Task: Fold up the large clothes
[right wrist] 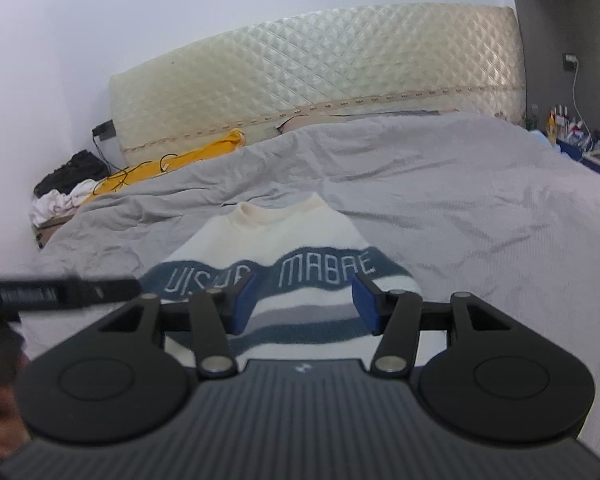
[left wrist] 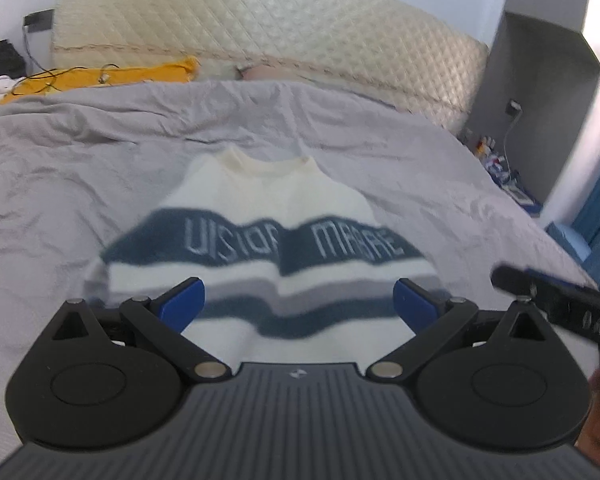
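Note:
A knitted sweater, cream with dark blue and grey stripes and white lettering, lies on the grey bed cover, collar pointing away, sleeves folded in. It also shows in the right wrist view. My left gripper is open and empty, hovering over the sweater's lower stripes. My right gripper is open and empty above the lower stripes too. The right gripper's black body shows at the right edge of the left wrist view; the left gripper's body shows at the left of the right wrist view.
A quilted cream headboard stands behind the bed. A yellow cloth with cables and a pile of dark and white clothes lie at the far left. A grey cabinet and a cluttered side table stand at the right.

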A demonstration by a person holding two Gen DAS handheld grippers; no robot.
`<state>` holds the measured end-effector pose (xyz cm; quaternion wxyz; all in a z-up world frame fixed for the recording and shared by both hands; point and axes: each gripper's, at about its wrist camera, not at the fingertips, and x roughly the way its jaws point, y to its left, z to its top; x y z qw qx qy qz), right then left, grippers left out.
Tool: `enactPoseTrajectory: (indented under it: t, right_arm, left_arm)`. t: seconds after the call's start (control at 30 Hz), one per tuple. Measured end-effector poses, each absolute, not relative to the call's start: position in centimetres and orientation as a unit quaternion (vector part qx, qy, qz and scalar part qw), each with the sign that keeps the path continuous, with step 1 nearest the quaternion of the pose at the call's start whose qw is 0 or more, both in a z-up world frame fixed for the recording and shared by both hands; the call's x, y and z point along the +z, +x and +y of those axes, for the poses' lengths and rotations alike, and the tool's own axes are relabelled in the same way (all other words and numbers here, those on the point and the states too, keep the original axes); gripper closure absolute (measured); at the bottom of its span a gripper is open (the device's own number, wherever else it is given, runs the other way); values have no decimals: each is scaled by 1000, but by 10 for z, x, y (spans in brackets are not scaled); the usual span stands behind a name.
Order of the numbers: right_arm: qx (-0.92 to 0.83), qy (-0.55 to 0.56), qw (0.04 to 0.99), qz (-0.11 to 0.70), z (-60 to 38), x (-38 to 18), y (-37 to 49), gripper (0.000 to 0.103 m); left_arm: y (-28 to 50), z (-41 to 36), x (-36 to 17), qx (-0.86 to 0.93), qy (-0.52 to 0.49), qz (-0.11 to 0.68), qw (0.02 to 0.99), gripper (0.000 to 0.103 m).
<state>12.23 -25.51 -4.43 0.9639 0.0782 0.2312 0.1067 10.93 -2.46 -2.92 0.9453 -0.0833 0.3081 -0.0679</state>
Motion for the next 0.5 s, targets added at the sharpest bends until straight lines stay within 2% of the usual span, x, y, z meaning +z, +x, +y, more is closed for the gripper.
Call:
enactPoseTrajectory:
  t: [0.13, 0.5]
  right_arm:
    - [90, 72, 966, 233, -266, -56, 133, 48]
    - [47, 148, 952, 263, -317, -84, 162, 48]
  left_arm:
    - [118, -53, -43, -73, -68, 318, 943, 1]
    - [188, -102, -81, -66, -91, 361, 926, 2]
